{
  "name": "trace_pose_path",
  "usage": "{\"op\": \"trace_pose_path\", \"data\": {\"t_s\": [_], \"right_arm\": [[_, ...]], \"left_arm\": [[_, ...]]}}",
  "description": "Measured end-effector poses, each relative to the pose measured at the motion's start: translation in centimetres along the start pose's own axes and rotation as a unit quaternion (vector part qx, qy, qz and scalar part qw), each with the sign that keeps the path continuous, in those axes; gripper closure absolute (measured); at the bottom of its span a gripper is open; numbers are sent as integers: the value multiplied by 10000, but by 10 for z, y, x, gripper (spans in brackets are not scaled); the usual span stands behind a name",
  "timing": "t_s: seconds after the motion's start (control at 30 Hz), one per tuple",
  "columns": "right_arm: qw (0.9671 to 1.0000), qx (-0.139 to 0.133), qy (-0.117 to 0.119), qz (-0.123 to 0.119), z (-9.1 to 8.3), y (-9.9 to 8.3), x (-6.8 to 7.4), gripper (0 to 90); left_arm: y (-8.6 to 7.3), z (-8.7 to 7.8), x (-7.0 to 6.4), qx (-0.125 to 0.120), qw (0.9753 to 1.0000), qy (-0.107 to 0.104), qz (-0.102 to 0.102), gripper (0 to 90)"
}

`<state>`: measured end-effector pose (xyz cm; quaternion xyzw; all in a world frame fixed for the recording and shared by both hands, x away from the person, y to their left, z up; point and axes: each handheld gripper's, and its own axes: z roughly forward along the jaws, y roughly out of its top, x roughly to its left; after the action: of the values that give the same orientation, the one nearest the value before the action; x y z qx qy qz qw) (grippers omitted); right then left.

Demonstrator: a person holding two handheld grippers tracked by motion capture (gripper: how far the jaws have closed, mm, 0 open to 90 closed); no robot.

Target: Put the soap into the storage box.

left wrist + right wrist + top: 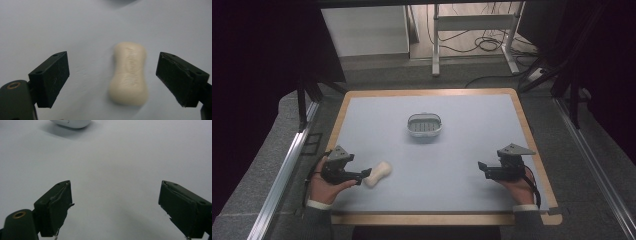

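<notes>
A cream, waisted bar of soap [378, 174] lies on the pale blue table top [452, 160] at the front left. My left gripper [363, 176] is right at its near end, jaws wide apart. In the left gripper view the soap [128, 73] lies lengthwise between the open jaws, touching neither. A white oval soap dish [424, 125] with a ribbed grey inside stands at the table's middle, farther back. At the front right my right gripper [482, 167] is held open over bare table; the dish's edge [71, 123] shows at the top of the right gripper view.
The table has a wooden rim [532, 140] and metal rails [287, 160] along both sides. A white table frame [472, 30] and cables [487, 45] lie on the floor behind. A hand holds each gripper at the front edge.
</notes>
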<state>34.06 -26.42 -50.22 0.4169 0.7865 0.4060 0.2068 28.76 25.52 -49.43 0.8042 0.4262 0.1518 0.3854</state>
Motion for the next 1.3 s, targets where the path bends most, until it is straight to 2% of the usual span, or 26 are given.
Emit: {"op": "trace_pose_path", "data": {"t_s": [0.1, 0.2, 0.3, 0.43, 0.53, 0.7, 0.83, 0.93, 1.13, 1.3], "right_arm": [[10000, -44, 29, 40, 0, -1, -1, 124], [9999, 41, -81, -81, 1, -1, 0, 125], [10000, -4, -75, -59, -2, 0, 1, 125], [9999, -15, -130, -54, -4, 0, 0, 125], [9999, -19, -143, -20, -4, -1, -1, 125], [9998, 40, -175, -59, -2, -3, 1, 125], [9997, 92, -179, -105, 0, -3, 4, 125], [9996, 136, -207, -130, 2, -4, 5, 125], [9994, 155, -263, -135, 3, -5, 5, 125], [9991, 208, -332, -154, 3, -7, 5, 125]], "left_arm": [[5, 3, -4, 131, 9998, 47, 141, 127], [10, 5, -7, 317, 9991, 22, 283, 135], [12, 5, -6, 464, 9982, 40, 367, 143], [15, 5, -7, 600, 9971, -85, 459, 166], [18, 8, -8, 726, 9959, -153, 519, 176], [20, 16, -10, 1035, 9925, -188, 629, 180], [22, 19, -11, 1104, 9913, -234, 684, 204], [23, 25, -13, 1309, 9884, -223, 731, 207], [26, 39, -11, 1743, 9811, -396, 742, 223], [30, 45, -9, 1853, 9791, -456, 700, 244]]}}
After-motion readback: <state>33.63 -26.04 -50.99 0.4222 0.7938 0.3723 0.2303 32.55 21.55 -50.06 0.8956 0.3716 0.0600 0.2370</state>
